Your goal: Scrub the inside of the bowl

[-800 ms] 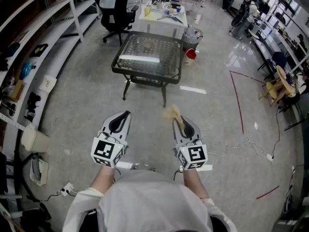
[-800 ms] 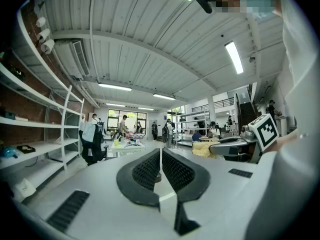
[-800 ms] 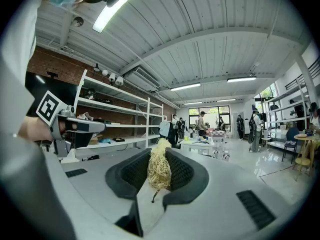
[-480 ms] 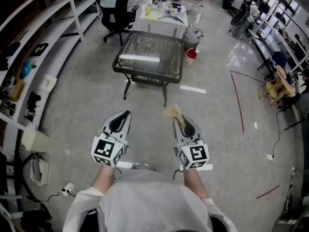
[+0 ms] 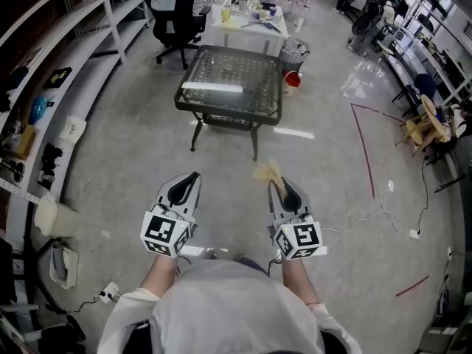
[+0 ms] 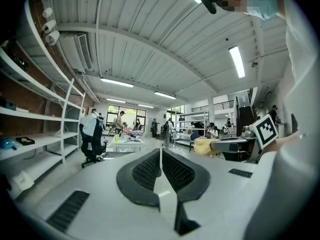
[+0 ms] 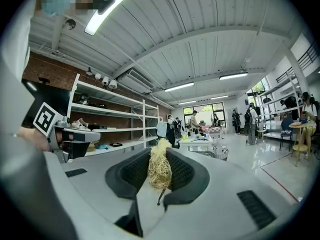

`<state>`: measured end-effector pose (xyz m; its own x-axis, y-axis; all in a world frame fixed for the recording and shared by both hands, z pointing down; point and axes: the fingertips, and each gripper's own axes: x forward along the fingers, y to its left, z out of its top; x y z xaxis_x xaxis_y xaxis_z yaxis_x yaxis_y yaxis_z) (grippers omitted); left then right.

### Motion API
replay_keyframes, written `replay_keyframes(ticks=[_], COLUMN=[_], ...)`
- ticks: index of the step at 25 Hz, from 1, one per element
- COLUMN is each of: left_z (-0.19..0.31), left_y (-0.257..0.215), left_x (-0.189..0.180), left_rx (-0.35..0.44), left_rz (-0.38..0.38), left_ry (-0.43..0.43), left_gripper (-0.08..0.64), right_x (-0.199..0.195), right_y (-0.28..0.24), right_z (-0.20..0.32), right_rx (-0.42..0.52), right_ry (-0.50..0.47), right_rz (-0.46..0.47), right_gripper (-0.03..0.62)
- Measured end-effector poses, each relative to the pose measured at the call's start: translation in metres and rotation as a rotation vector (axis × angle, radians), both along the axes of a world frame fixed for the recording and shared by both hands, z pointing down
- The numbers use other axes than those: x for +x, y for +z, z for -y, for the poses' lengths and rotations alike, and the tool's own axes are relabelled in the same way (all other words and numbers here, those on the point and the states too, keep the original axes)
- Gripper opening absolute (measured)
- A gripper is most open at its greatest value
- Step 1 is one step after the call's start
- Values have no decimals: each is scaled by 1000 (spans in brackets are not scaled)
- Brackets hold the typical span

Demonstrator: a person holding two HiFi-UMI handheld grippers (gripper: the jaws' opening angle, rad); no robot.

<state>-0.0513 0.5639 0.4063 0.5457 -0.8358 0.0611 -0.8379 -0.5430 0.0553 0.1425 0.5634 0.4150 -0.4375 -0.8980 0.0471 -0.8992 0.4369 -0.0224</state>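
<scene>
Judging the risks from left to right: the left gripper (image 5: pixel 190 177) has nothing in it, so a bowl pushed at from one side only could skate or tip unless that gripper opens and steadies the rim first. On the right, the pale fibre scrubber (image 5: pixel 265 171) is pinched by its lower part while a loose tuft stands out past the jaw tips. Hard rubbing could drag the bundle out of the grip or shed strands.

No bowl can be made out in any view. The only likely place for it is the glass-topped table (image 5: pixel 236 68) in the upper middle of the head view, well apart from both grippers. The scrubbing itself looks not yet begun, and the approach is all that can be judged.

In the left gripper view, the left gripper (image 6: pixel 160 153) is clenched, its ribbed pads meeting with nothing between them. In the right gripper view, the right gripper (image 7: pixel 159 159) is closed on the fibre scrubber (image 7: pixel 160 170), pads pressing its sides. Both grippers point level, low in the head view, just ahead of the person's body
</scene>
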Motion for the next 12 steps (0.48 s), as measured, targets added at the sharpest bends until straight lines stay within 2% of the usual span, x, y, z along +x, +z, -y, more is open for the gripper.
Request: replay_keyframes(ticks=[6, 12], left_z=[4, 27], left_y=[17, 25], left_x=[-18, -19], left_rx=[-38, -67], left_rz=[1, -9], left_ry=[10, 2], left_gripper=[41, 40], right_x=[-13, -13], right_y=[13, 13], right_z=[2, 26], right_rx=[-37, -51], right_ry=[18, 10], right_rz=[8, 0], right_gripper=[100, 100])
